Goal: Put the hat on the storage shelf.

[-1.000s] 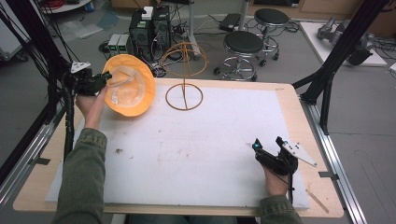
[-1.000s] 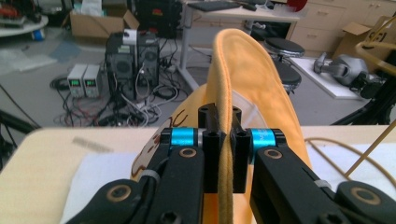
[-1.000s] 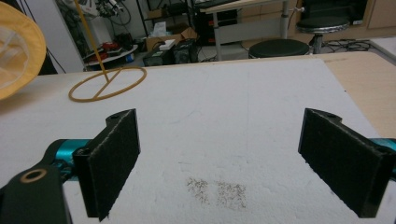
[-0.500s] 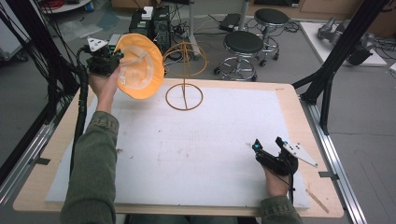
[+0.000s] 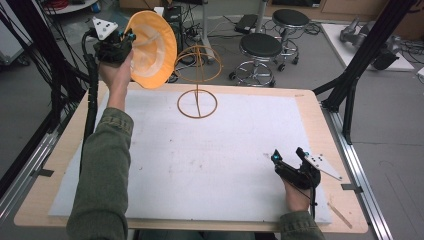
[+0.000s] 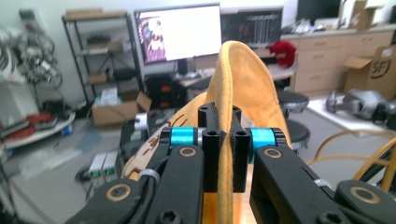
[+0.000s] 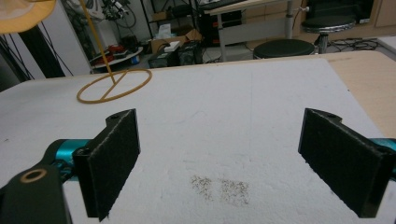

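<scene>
An orange brimmed hat (image 5: 151,47) hangs in the air above the table's far left corner, tilted on edge, with my left gripper (image 5: 125,38) shut on its brim. Along the left gripper's jaws the brim (image 6: 235,98) stands pinched between the two pads. An orange wire stand (image 5: 198,75) rises from its ring base (image 5: 198,104) at the far middle of the white mat, just right of the hat. My right gripper (image 5: 288,155) rests open near the table's front right, its pads (image 7: 114,158) wide apart over bare mat.
The white mat (image 5: 210,165) covers most of the wooden table (image 5: 320,125). Black frame posts (image 5: 357,65) stand at the right edge. Stools (image 5: 261,47) and cables lie on the floor beyond the far edge.
My left gripper has lifted the hat up off the table and carried it away and rightward toward the wire stand, tipping it on edge. The right gripper has stayed still.
</scene>
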Tool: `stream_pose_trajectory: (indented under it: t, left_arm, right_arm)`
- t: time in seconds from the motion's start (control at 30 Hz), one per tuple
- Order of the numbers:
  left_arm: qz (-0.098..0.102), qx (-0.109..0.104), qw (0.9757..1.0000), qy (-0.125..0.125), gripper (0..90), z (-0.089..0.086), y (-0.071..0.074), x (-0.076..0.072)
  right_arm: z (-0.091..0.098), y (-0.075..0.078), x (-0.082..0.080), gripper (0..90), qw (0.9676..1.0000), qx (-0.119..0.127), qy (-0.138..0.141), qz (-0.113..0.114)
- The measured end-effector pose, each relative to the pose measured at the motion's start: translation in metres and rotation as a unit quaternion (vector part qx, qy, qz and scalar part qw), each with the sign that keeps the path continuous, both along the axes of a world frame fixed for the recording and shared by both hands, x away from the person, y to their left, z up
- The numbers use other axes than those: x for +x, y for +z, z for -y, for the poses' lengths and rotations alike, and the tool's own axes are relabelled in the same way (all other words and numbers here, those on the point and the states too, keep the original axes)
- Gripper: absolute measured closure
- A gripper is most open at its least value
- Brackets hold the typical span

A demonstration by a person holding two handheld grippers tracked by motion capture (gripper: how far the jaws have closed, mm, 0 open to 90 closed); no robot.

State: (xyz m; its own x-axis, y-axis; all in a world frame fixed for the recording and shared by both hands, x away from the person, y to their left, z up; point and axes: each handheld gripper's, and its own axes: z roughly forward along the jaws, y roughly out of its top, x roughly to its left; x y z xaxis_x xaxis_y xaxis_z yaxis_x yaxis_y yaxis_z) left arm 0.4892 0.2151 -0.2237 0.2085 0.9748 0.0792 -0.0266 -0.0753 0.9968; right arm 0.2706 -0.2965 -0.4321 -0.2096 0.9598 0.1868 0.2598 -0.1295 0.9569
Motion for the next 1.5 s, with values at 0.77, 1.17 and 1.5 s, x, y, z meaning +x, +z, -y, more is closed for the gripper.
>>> stream_pose_trajectory:
  t: [0.77,1.17,1.5]
  left_arm:
    - [0.083,0.019,0.9930,-0.082,87.3,0.082,0.020,0.006]
    - [0.085,0.061,0.9840,-0.144,87.1,0.132,0.001,0.011]
    - [0.072,0.064,0.9776,-0.187,87.1,0.155,-0.015,0.013]
  right_arm:
    - [0.001,0.000,-0.002,11.5,1.0000,0.004,0.005,0.001]
    - [0.003,0.001,-0.003,11.5,0.9999,0.010,0.004,-0.002]
    - [0.005,0.001,-0.004,11.5,0.9999,0.010,0.004,-0.003]
